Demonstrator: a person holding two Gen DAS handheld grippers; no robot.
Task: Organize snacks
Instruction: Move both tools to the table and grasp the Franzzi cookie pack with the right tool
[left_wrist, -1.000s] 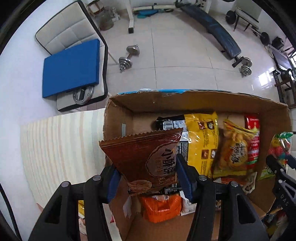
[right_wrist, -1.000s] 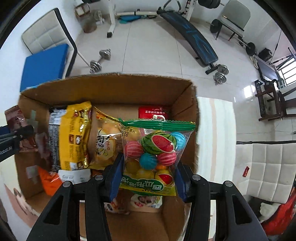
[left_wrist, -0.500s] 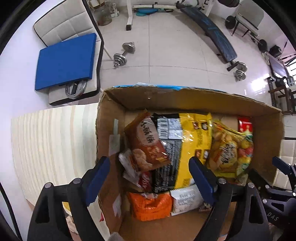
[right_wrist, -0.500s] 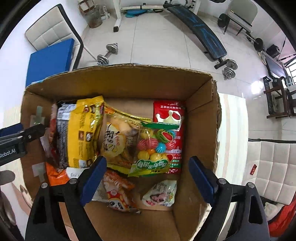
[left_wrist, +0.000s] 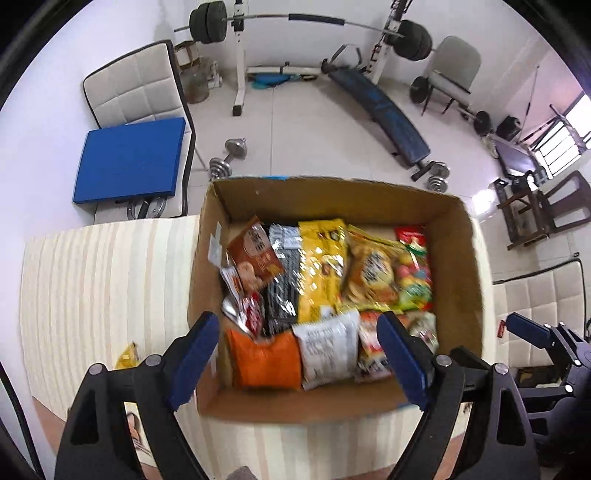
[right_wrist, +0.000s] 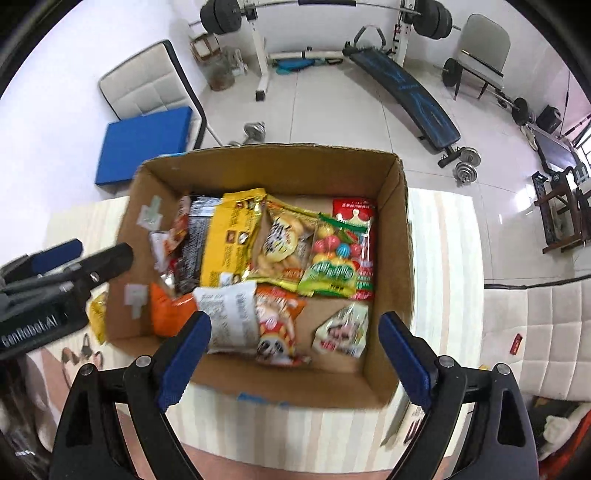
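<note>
A cardboard box (left_wrist: 280, 199) (right_wrist: 391, 192) stands on a striped table and holds several snack packets. The brown biscuit packet (left_wrist: 256, 256) lies at the box's left side, next to a black packet and a yellow bag (left_wrist: 321, 273) (right_wrist: 231, 236). A clear bag of coloured candy balls (right_wrist: 334, 258) (left_wrist: 415, 280) lies at the right on a red packet. My left gripper (left_wrist: 297, 354) hangs open and empty above the box's near edge. Over the near right part of the box my right gripper (right_wrist: 295, 350) is open too, nothing between its fingers.
A small yellow packet (left_wrist: 127, 356) (right_wrist: 98, 314) lies on the table left of the box. Beyond the table stand a white chair with a blue pad (left_wrist: 129, 162), dumbbells (left_wrist: 227, 157) and a weight bench (left_wrist: 380, 114). A white quilted seat (right_wrist: 535, 332) is at the right.
Both grippers opened and let their packets drop into the box: the brown one at the left, the candy bag at the right. Both then rose and drew back from the box.
</note>
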